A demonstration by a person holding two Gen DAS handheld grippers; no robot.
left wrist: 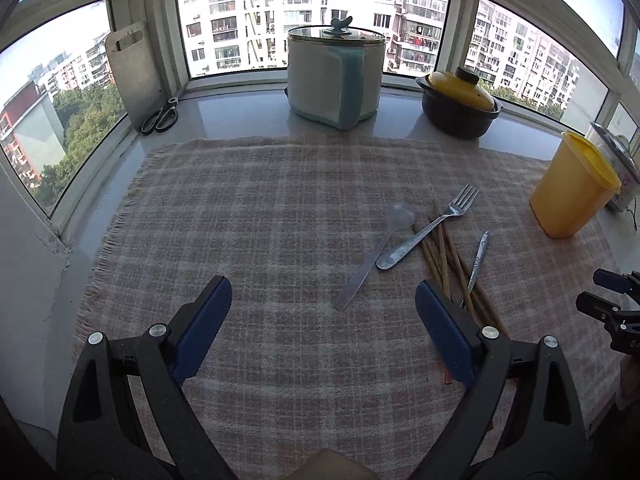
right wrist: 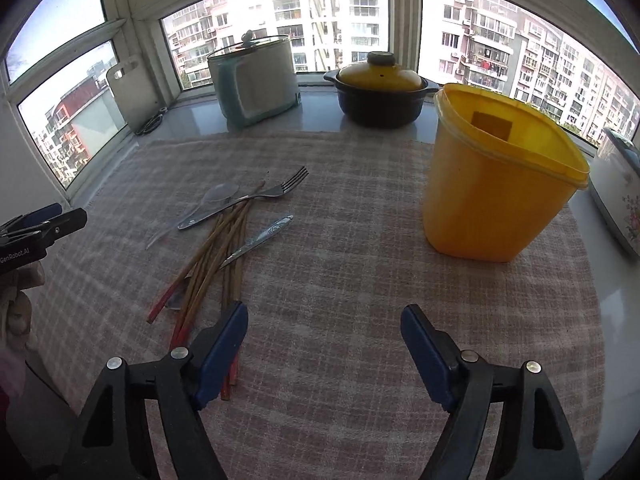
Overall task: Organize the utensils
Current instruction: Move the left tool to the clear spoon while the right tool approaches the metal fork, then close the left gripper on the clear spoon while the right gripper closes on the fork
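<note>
A metal fork (left wrist: 432, 228) (right wrist: 256, 200), a clear plastic spoon (left wrist: 376, 252) (right wrist: 208, 204), several wooden chopsticks (left wrist: 448, 264) (right wrist: 208, 264) and a patterned metal handle (left wrist: 479, 260) (right wrist: 260, 240) lie in a loose pile on the plaid cloth (left wrist: 260, 220) (right wrist: 340, 260). A yellow open container (left wrist: 572, 188) (right wrist: 496, 176) stands to their right. My left gripper (left wrist: 324, 308) is open and empty, left of the pile. My right gripper (right wrist: 324, 336) is open and empty, just right of the chopsticks' near ends.
On the sill at the back stand a white-and-teal pot (left wrist: 336, 76) (right wrist: 256, 80), a dark casserole with a yellow lid (left wrist: 460, 100) (right wrist: 380, 88), a cutting board (left wrist: 134, 72) and scissors (left wrist: 162, 116). A floral appliance (right wrist: 620, 200) stands behind the yellow container.
</note>
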